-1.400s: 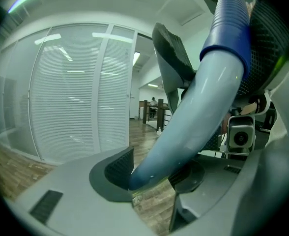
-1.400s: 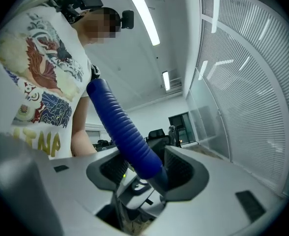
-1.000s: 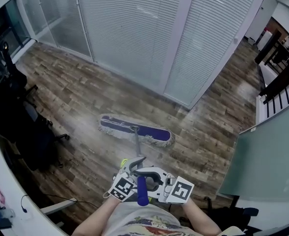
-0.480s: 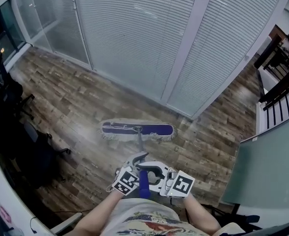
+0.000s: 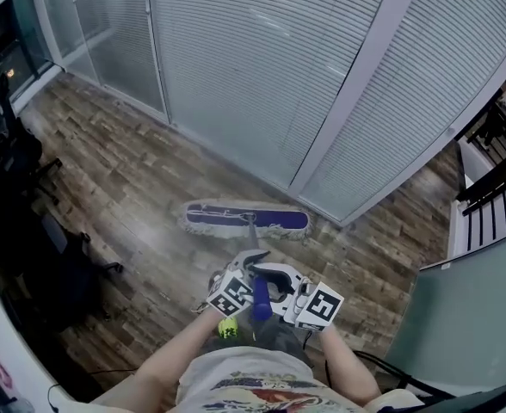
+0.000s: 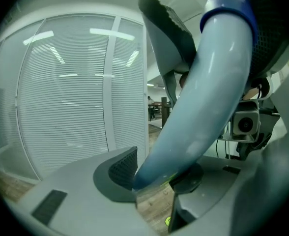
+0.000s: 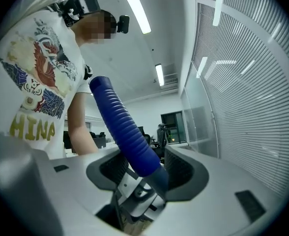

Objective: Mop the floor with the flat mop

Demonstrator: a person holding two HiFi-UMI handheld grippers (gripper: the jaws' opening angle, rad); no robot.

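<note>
Two grippers share one handle here. At the far left, dark office chairs merge into one black mass and run off the edge, so you cannot count them. The mop head of the flat mop lies flat on the wooden floor ahead of you, near the foot of the slatted blinds. Its fringe is too blurred to read. Your left gripper is clenched on the handle. Its jaws have just been closing, and in the left gripper view the pale shaft fills the gap, lying against one pad and hiding the other. Touching it on the right, your right gripper grasps the ribbed blue grip at the handle's top, with a pad on each side. From the head view, the thin shaft running down to the mop head is hard to follow against the planks. At the far right a green panel is cut off by the frame.
</note>
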